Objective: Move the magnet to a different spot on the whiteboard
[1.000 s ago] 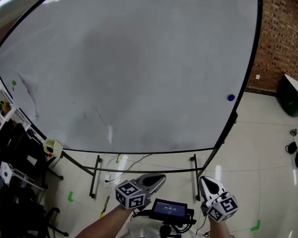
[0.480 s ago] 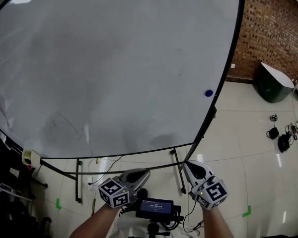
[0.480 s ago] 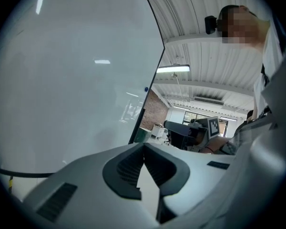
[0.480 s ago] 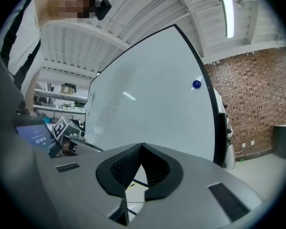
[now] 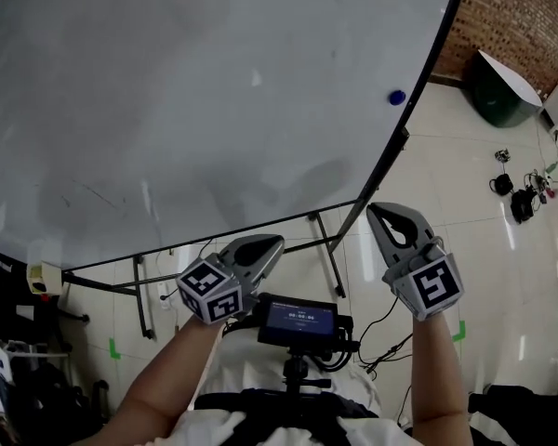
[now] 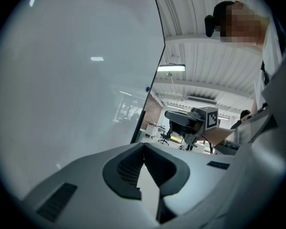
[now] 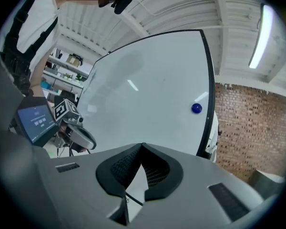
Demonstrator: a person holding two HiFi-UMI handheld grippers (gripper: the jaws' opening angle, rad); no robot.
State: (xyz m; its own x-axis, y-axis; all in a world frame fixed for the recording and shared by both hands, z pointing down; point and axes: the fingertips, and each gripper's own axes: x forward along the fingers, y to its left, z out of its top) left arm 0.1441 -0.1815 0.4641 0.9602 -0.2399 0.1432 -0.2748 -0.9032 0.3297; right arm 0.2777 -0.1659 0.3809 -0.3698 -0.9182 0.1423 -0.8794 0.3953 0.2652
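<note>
Blue magnet (image 5: pixel 396 97) was still stuck near the right edge of the whiteboard (image 5: pixel 214 91), untouched; right gripper (image 5: pixel 379 211) had come up closer under it, jaws pressed together, empty; left gripper (image 5: pixel 275 242) likewise closed; so just the approach, I'd say, nothing grabbed yet

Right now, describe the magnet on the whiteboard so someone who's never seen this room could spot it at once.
Find the large white whiteboard with a black frame, left of the red brick wall. Just inside its right edge sits a small round dark blue magnet, the only coloured spot on that side; the rest is faint grey smudging.
</note>
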